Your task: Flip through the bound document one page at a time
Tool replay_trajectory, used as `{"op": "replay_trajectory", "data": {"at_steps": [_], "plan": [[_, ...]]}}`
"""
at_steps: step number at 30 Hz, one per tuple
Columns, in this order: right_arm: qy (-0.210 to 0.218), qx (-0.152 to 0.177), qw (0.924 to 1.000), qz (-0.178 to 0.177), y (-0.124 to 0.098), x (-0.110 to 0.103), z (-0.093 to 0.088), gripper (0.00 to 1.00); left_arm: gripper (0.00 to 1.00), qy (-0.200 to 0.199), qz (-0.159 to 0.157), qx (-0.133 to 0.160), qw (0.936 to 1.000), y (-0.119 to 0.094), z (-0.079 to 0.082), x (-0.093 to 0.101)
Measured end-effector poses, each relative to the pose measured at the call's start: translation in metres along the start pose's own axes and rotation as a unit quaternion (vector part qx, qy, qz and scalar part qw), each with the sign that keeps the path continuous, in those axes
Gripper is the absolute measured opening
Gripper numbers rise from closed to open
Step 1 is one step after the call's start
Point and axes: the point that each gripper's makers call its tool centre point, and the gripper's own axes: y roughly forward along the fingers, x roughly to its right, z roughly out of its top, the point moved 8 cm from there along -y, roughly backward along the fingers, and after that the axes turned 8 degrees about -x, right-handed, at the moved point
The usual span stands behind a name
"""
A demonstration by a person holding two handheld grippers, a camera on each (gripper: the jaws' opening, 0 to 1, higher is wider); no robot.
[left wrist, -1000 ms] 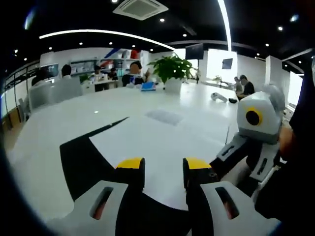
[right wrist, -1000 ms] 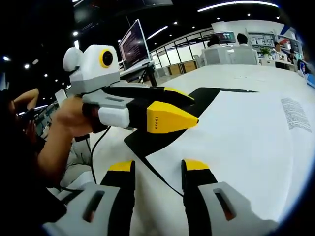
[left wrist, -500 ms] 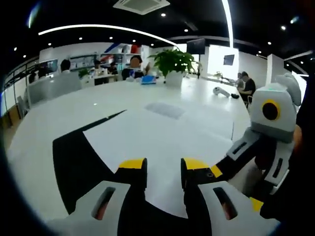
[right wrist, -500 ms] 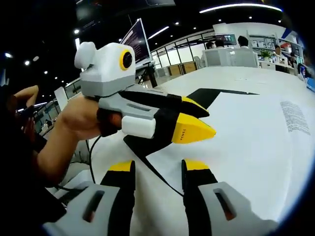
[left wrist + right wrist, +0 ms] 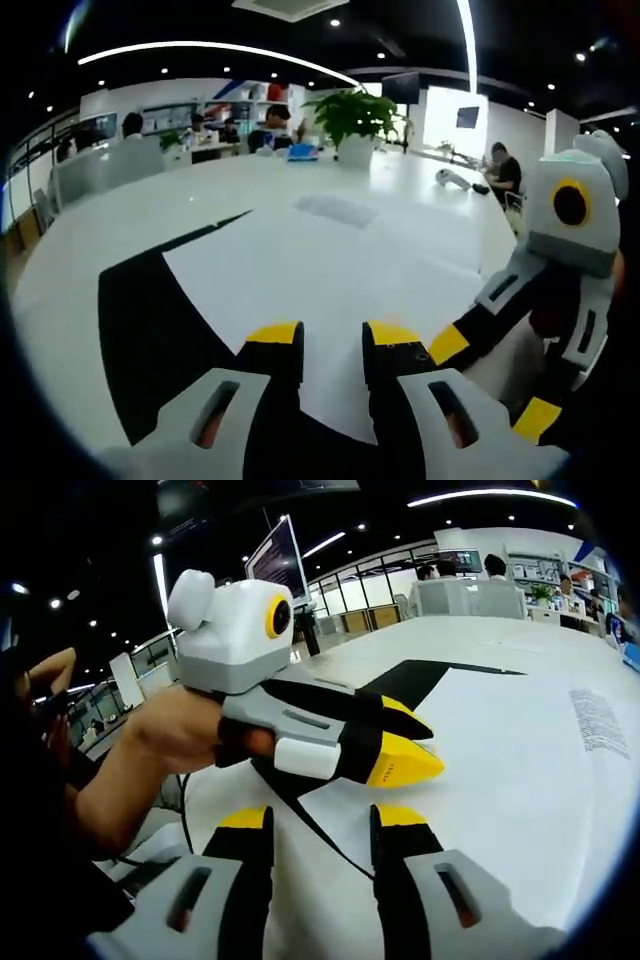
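Left gripper [image 5: 405,742] advanced over bound document [image 5: 520,770], jaws parted.

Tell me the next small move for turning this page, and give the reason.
Probably lower the left tool onto the near edge of the white top page and pinch it: both tools hover open above the flat bound document, the right tool holding nothing.

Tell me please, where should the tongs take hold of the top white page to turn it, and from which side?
Probably at the near free edge of the top white page, coming in low from the person's side. The sheet lies flat on the black cover, so only an edge can slip between the jaws. The left tongs already point there; the right tongs sit beside them, open.
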Motion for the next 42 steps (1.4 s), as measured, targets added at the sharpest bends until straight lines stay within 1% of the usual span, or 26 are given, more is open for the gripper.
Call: {"op": "replay_trajectory", "data": {"at_steps": [2,7,14,18,25,28,33,37,42], "plan": [[-0.001,0.000,1.0000,0.000,-0.0003,-0.0002,-0.0004,0.38,0.26,-0.003,-0.001,-0.001,1.0000,0.0007,-0.0014,0.0000],[-0.004,0.001,1.0000,-0.001,-0.0003,-0.0013,-0.0008,0.39,0.26,0.001,0.006,-0.015,0.9999,0.0023,-0.0060,-0.0006],[-0.004,0.002,1.0000,0.000,0.0004,-0.0005,-0.0009,0.38,0.25,0.005,0.005,-0.010,0.9999,0.0003,-0.0072,0.0009],[-0.006,0.002,1.0000,-0.001,0.0003,-0.0012,-0.0011,0.39,0.25,0.024,0.011,-0.012,0.9996,-0.0003,-0.0072,0.0029],[-0.013,0.004,0.9999,-0.003,-0.0002,-0.0019,-0.0021,0.39,0.25,0.027,0.012,-0.017,0.9994,-0.0006,-0.0060,0.0027],[-0.014,0.004,0.9999,-0.002,-0.0001,-0.0033,-0.0022,0.40,0.21,0.031,0.004,-0.018,0.9993,-0.0012,-0.0064,0.0045],[-0.013,0.003,0.9999,-0.004,0.0000,-0.0033,-0.0016,0.41,0.21,0.033,0.004,-0.015,0.9993,-0.0017,-0.0072,0.0053],[-0.016,0.003,0.9999,0.003,-0.0005,-0.0034,-0.0019,0.42,0.21,0.031,0.001,-0.010,0.9995,-0.0019,-0.0080,0.0044],[-0.016,0.002,0.9998,0.007,-0.0009,-0.0024,-0.0017,0.41,0.21,0.031,0.001,-0.014,0.9994,-0.0015,-0.0072,0.0038]]}}
